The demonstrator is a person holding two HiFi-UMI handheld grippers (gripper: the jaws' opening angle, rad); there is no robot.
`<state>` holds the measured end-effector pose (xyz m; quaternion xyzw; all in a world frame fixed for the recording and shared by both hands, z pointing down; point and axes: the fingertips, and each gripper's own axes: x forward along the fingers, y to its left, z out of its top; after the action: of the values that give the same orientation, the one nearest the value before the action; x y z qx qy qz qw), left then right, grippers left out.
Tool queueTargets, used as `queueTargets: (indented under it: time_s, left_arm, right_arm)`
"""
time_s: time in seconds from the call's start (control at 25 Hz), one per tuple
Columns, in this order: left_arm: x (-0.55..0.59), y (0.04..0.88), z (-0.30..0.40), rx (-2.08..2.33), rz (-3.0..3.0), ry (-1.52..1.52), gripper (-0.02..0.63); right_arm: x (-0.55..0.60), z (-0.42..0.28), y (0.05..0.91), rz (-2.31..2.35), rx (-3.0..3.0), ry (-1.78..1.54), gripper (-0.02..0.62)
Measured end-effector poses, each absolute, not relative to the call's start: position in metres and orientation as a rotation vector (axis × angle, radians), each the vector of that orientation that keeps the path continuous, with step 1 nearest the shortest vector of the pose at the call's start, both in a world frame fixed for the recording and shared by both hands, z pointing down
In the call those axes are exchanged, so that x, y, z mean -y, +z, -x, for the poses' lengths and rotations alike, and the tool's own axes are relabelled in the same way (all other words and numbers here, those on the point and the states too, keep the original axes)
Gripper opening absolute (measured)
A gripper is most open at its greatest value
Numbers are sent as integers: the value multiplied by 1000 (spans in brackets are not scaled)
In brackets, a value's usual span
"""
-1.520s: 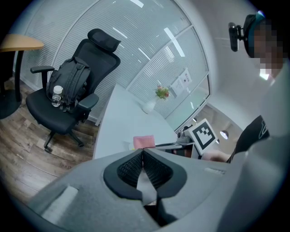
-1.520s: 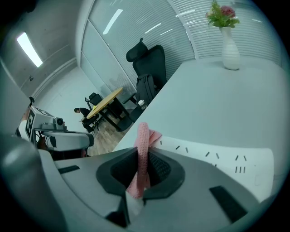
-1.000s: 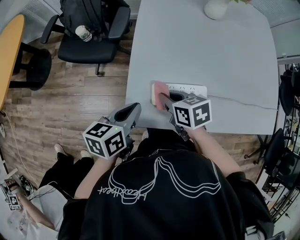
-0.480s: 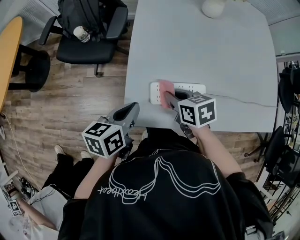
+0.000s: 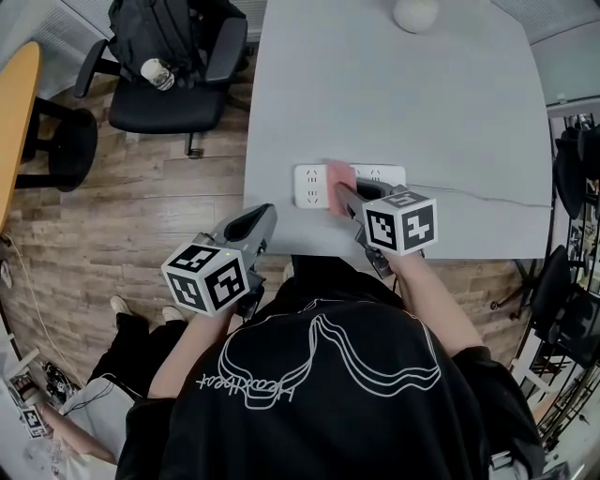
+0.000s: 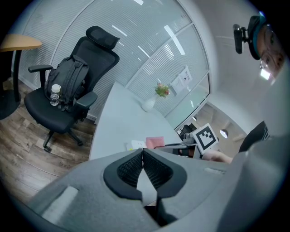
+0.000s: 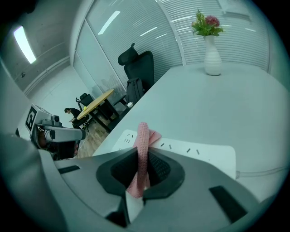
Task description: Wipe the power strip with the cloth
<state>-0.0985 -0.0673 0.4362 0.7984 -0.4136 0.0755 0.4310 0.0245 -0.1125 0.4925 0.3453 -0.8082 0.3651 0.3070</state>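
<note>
The right gripper [image 5: 345, 194], fingers clamped on the pink cloth [image 5: 338, 175], pressed it onto the power strip [image 5: 308, 186] left of its middle; wiping looked partway done, the strip's cord end apparently left; the left gripper [image 5: 262, 217], fingers closed on nothing, hung near the strip, off the table [image 5: 422, 94].

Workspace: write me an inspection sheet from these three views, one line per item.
Surface: pale grey table, no stains seen.
Job's things: white power strip lies flat close to the near edge; pink cloth rests on it.
Clutter: white vase with flowers at the far edge.
Grippers: right gripper shut on the cloth; left gripper shut, empty, away from the strip.
Cables: the strip's cord runs to the table's right edge.
Surroundings: wood floor; office chair carrying a backpack and a bottle.
</note>
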Motion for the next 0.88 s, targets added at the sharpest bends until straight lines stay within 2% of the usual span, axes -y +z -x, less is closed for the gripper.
queueTargets:
  time_s: [0.88]
  left_arm:
    - [71, 442, 78, 966, -1996, 227, 14]
  right_arm:
    - [114, -81, 492, -1037, 2086, 960, 43]
